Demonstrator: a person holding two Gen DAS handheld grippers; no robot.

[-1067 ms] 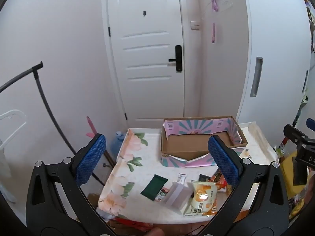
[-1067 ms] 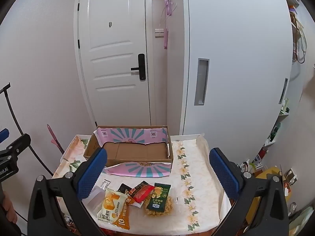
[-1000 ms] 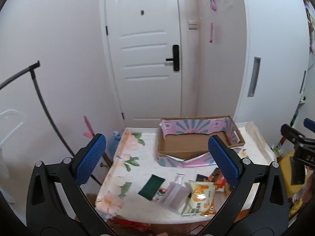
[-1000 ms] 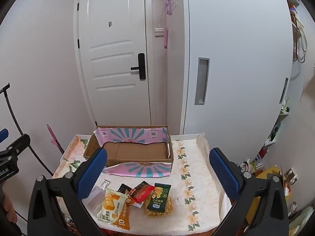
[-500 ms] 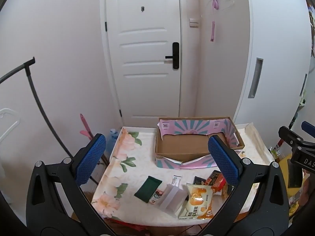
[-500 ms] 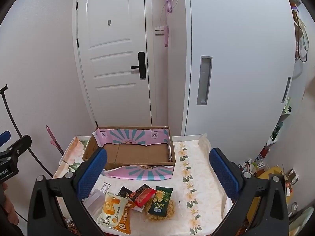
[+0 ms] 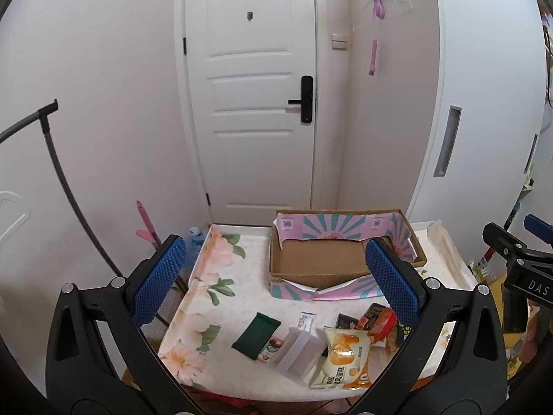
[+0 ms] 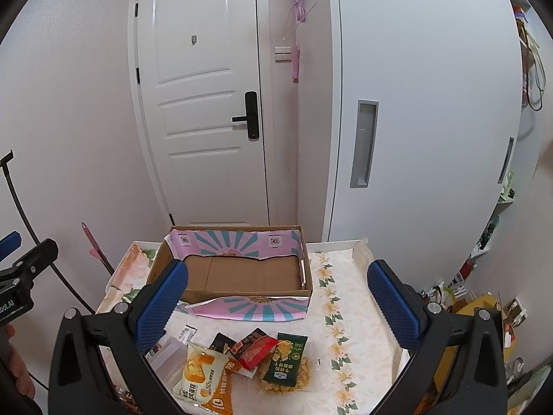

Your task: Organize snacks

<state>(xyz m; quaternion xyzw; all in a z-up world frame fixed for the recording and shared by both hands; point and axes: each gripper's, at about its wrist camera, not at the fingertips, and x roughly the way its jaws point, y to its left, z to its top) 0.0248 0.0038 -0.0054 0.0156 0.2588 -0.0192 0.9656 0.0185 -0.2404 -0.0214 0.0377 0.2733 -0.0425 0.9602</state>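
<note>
A small table with a flowered cloth [image 8: 349, 311] stands before a white door [image 8: 204, 110], and on its far half sits an open cardboard box [image 8: 242, 276] lined with pink and teal striped paper, its long axis running left to right across the table, its open top facing up and its near flap [image 8: 255, 309] folded down onto the cloth. The snacks lie in a loose row along the near edge, well apart from the box: a dark green packet [image 7: 255, 333] pointing diagonally toward the box's right end, a clear plastic tub [image 7: 300, 347] touching it, a yellow and orange bag [image 8: 207, 378] with its long axis toward the viewer, a red wrapper [image 8: 254, 347] overlapping a small black packet [image 8: 221, 340], and a green-labelled pack of crackers [image 8: 285, 363] lying lengthwise toward the box. The left gripper [image 7: 276, 280] hangs above the table with its blue pads spread wide, gripping nothing; the right gripper [image 8: 278, 302] is likewise released and empty, above the snack row. Compared with a second ago, both cameras have drifted slightly nearer and lower, so the table sits a little larger in view, while the box and every snack lie where they were
</note>
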